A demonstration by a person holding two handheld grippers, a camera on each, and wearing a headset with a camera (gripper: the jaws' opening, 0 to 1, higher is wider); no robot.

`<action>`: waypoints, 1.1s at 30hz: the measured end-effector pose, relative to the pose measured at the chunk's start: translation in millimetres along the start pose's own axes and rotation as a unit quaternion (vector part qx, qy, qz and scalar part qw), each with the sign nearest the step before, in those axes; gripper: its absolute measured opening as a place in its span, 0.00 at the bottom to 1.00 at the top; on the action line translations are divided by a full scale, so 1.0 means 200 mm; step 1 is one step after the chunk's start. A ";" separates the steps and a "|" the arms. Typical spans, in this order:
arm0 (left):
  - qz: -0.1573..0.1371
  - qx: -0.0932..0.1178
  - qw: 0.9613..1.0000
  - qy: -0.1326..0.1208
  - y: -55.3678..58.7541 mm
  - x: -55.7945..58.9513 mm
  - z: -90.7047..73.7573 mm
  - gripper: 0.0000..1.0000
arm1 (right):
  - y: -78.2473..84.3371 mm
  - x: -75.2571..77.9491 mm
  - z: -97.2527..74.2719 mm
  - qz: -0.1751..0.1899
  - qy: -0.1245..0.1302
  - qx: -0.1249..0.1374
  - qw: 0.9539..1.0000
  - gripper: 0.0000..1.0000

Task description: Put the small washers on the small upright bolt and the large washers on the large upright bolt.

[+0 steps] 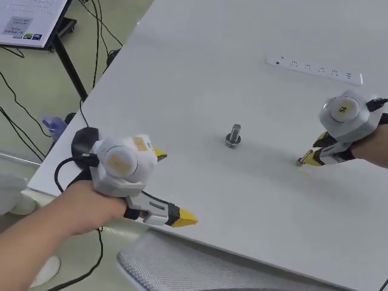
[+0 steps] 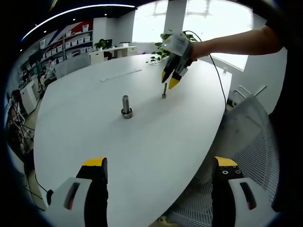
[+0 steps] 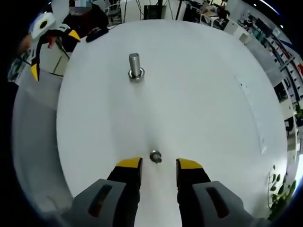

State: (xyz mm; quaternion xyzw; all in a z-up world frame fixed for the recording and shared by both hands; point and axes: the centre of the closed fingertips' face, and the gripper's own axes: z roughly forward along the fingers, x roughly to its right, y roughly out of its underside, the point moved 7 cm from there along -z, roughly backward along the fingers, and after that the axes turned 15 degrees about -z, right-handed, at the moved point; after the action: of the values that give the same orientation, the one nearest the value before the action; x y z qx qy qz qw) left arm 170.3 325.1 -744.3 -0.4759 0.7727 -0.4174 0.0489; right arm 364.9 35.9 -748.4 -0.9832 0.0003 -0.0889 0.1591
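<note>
The right gripper (image 3: 160, 165) holds its jaws narrowly apart, empty, just behind the small bolt (image 3: 155, 156). The left gripper (image 1: 174, 187) gapes wide at the table's (image 1: 254, 206) near-left edge.

You work at a broad white table (image 1: 242, 60) with a power strip (image 1: 314, 69) lying near its far edge; a grey mesh chair (image 1: 182, 267) stands at the near edge; beyond — bright windows (image 2: 218, 19), leafy plants (image 2: 163, 42), shelving (image 2: 71, 40); black cables (image 1: 97, 36) trail over the pale green floor (image 1: 36, 79).
</note>
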 end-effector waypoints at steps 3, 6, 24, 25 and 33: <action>0.004 0.003 1.000 -0.004 -0.01 0.01 -0.01 0.91 | 0.02 -0.02 -0.05 0.009 0.009 0.011 1.000 0.33; 0.003 0.012 1.000 -0.005 -0.04 0.02 -0.02 0.92 | 0.04 -0.03 -0.10 0.025 0.027 0.037 0.999 0.36; -0.010 0.044 0.999 0.003 -0.14 0.05 0.00 0.92 | 0.12 -0.19 -0.35 0.156 0.085 0.220 0.959 0.58; -0.012 0.047 0.999 0.004 -0.15 0.05 0.00 0.91 | 0.12 -0.20 -0.36 0.166 0.090 0.231 0.954 0.60; -0.014 0.066 0.998 0.008 -0.20 0.05 0.03 0.91 | 0.15 -0.30 -0.41 0.219 0.113 0.293 0.924 0.70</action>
State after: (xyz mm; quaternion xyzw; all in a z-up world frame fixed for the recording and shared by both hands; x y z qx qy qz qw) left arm 195.4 306.3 -717.4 -0.4789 0.7372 -0.4718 0.0675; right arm 291.7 -16.6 -691.0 -0.8514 0.2075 -0.1585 0.4549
